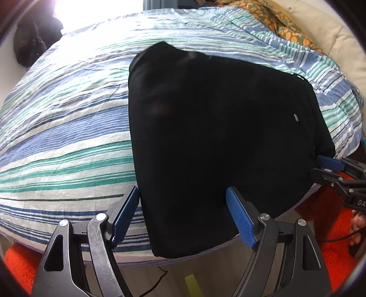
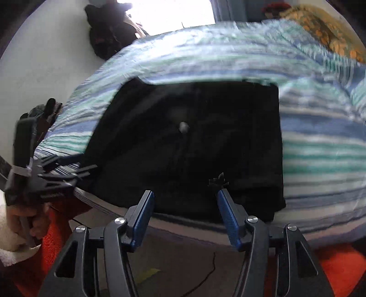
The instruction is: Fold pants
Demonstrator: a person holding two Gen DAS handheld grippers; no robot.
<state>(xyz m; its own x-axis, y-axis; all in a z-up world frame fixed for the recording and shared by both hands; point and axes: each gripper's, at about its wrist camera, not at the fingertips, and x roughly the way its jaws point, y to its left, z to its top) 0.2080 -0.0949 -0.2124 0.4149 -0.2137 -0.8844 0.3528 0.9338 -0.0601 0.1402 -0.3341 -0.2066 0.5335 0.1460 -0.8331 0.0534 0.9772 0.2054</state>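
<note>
In the left wrist view an orange rug [image 1: 16,262] shows at the bottom left corner, under the near edge of the bed; a striped bedspread [image 1: 68,128] in blue, green and white covers the bed; the black pants [image 1: 217,141] lie folded on it in a thick dark block near the bed's near edge, one corner hanging over that edge. The left gripper [image 1: 183,214] stands with its jaws wide apart, its left blue pad just beside the left edge of the pants and its right blue pad over the black cloth, so the near left corner of the pants lies between them without being pinched. At the far right the right gripper [image 1: 329,164] sits at the right corner of the pants; the white letters "DA" can be read on its black body, the rest cut off; no other writing is legible. A flowered orange pillow [image 1: 281,20] lies at the top right.

In the blurred right wrist view a hand [image 2: 22,224] grips the left tool's handle at the far left; the right gripper's jaws stand apart, pressing on nothing, just short of the near edge of the pants, which fill the middle of the view.
</note>
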